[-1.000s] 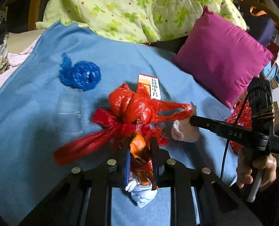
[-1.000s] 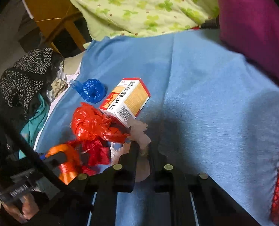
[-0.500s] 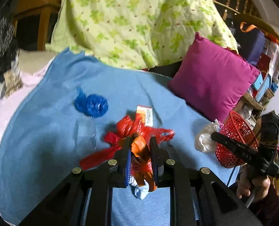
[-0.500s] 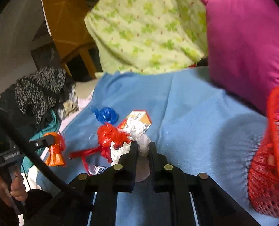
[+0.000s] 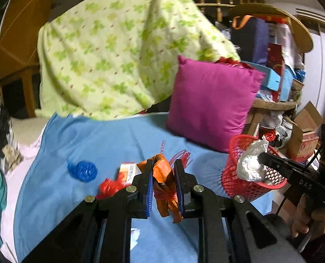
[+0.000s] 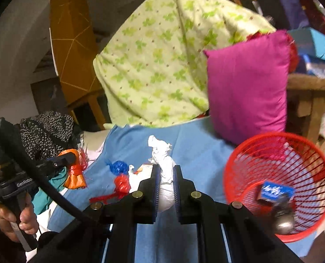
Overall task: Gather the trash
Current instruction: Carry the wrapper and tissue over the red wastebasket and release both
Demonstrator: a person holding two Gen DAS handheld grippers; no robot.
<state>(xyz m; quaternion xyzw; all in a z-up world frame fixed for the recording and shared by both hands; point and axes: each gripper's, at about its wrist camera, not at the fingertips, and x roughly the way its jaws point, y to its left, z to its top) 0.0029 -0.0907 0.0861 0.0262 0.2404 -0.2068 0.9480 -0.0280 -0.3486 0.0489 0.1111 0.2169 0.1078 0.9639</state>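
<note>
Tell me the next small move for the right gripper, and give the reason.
Probably carry the right gripper a little further right, over the red basket, then open. Its fingers are clamped on the white bag, which hangs over the blue sheet just left of the basket's rim in its own view, so releasing now would likely miss.

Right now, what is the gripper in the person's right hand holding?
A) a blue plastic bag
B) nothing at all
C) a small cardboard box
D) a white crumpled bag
D: the right gripper is shut on the white crumpled bag, held in the air beside the red basket, while the left gripper is shut on an orange wrapper.
</note>
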